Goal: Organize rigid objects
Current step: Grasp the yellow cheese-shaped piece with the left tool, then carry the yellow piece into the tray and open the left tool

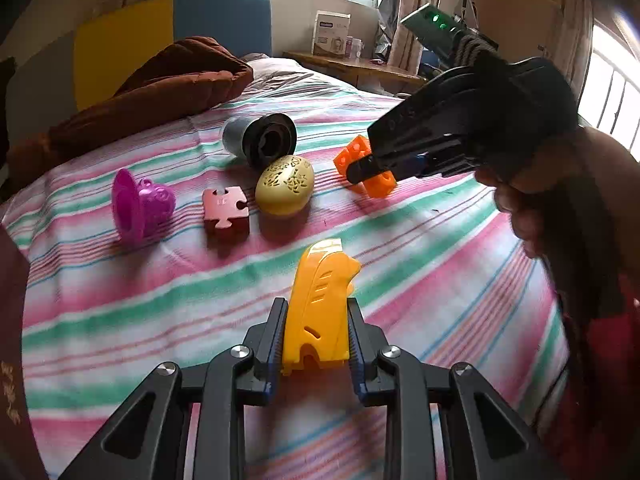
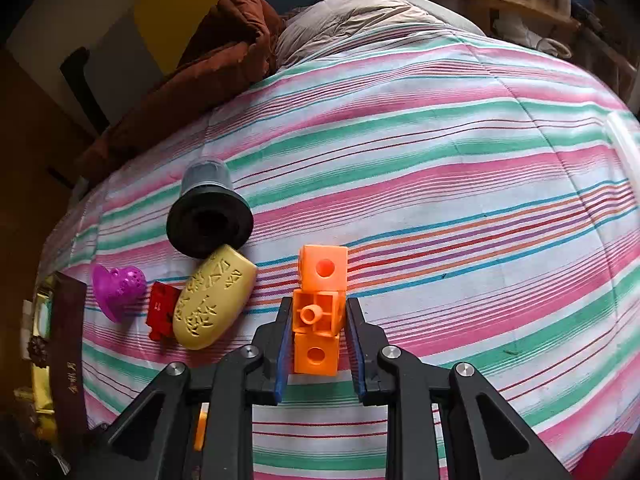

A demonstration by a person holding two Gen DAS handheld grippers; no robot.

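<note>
My left gripper is shut on a yellow plastic piece held above the striped bedspread. My right gripper is shut on an orange block stack; in the left wrist view the same right gripper holds that orange stack at the right end of a row. The row on the bed holds a purple heart-shaped toy, a pink puzzle piece, a gold patterned egg and a grey-black cylinder lying on its side.
A brown quilt is heaped at the bed's far left. A wooden shelf with a box stands beyond the bed. Dark and gold boxes lie at the bed's left edge. A person's hand grips the right tool.
</note>
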